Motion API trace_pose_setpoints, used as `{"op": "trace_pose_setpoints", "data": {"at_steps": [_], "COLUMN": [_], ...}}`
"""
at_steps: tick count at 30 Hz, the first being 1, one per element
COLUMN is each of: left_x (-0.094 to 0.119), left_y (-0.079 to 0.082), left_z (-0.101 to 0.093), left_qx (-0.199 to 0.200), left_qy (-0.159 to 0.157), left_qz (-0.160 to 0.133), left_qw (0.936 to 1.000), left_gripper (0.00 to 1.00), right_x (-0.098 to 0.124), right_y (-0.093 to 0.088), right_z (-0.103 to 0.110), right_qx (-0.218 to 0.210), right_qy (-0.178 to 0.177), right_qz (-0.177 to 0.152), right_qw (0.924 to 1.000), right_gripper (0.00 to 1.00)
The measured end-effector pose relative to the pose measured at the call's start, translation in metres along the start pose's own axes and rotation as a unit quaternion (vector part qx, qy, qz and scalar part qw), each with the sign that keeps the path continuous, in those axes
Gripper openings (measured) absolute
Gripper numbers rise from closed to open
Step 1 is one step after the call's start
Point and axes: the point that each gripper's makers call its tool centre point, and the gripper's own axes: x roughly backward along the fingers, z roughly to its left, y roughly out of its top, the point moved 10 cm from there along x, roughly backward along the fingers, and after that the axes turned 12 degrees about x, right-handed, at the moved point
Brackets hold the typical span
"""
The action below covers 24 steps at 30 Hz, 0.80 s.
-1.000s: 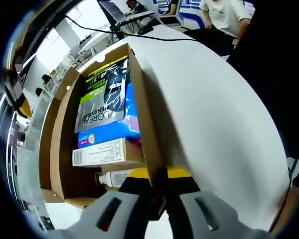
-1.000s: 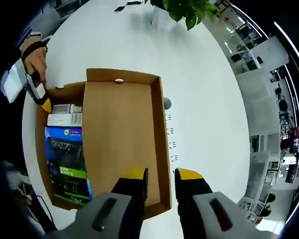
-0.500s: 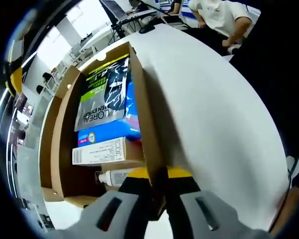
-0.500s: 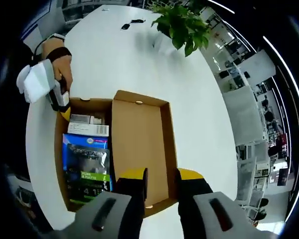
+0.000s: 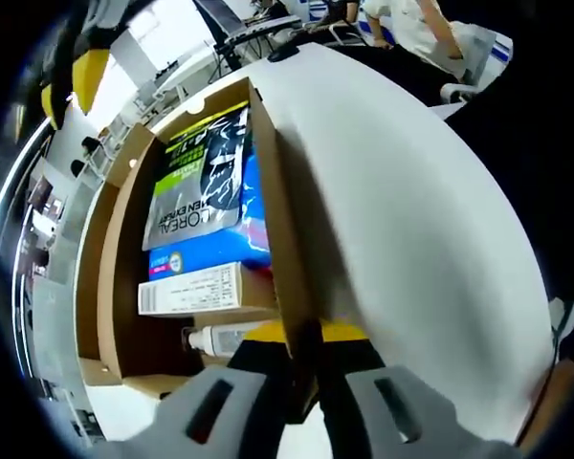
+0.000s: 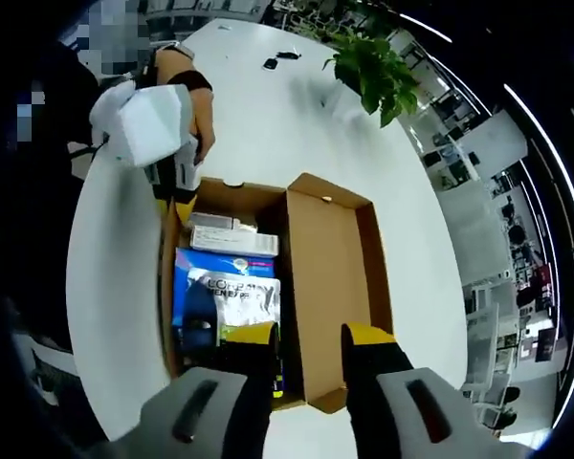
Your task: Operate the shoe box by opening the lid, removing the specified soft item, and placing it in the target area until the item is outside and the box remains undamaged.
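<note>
Shoe box (image 5: 124, 277) lies open on the white table (image 5: 411, 220) in the left gripper view, its brown cardboard walls framing what is packed inside. A blue, grey and green pouch (image 5: 203, 186) printed with a face fills most of the box. Next to it lies a white carton (image 5: 193, 290) with small print, and beyond that a white tube (image 5: 215, 339) sits against the end wall. The left gripper (image 5: 304, 346) is clenched on the long side wall of the box, its yellow-tipped jaws pressed on either face of the cardboard edge. At the upper left of this view the yellow tips of the right gripper (image 5: 72, 81) hang above the box. People sit at the far end of the table.

In the right gripper view the box (image 6: 231, 191) is seen from above, with the lid (image 6: 337, 287) folded back flat on the table (image 6: 268, 115) beside it, inner face up. The pouch (image 6: 225, 306), the carton (image 6: 234, 239) and the tube lie side by side in the box. The right gripper (image 6: 304, 337) hovers over the near end of the box, jaws released and parted, touching nothing. At the far end a hand (image 6: 187, 115) holds the left gripper (image 6: 182, 206) against the box wall. A potted plant (image 6: 378, 72) stands farther along the table.
</note>
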Motion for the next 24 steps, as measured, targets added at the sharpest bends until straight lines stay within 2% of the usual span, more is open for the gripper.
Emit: {"op": "trace_pose_setpoints", "data": {"at_steps": [4,6,12,19,21,24], "left_x": [-0.001,-0.002,-0.002,-0.002,-0.001,0.000], "left_y": [0.000,0.002,0.002,0.002,0.002,0.001], "left_z": [0.001,0.003,0.005,0.005,0.005,0.005], "left_qx": [0.001,0.002,0.009,0.012,0.013,0.017], "left_qy": [0.001,0.002,0.005,0.006,0.006,0.007], "left_qz": [0.002,0.005,0.008,0.009,0.009,0.008], "left_qw": [1.0000,1.0000,0.9999,0.9999,0.9999,0.9998], "left_gripper": [0.07,0.07,0.07,0.07,0.07,0.07], "right_x": [-0.005,-0.010,-0.012,-0.014,-0.019,-0.026], "right_y": [-0.005,-0.014,-0.021,-0.019,-0.019,-0.019], "right_z": [0.015,0.031,0.049,0.059,0.063,0.066], "right_qx": [-0.009,-0.016,-0.019,-0.008,0.010,0.013], "right_qy": [-0.004,0.000,0.010,0.016,0.022,0.030], "right_qz": [-0.003,0.004,0.011,0.002,0.007,0.010], "right_qw": [0.9999,0.9999,0.9997,0.9998,0.9997,0.9994], "right_gripper": [0.29,0.29,0.30,0.30,0.31,0.33]}}
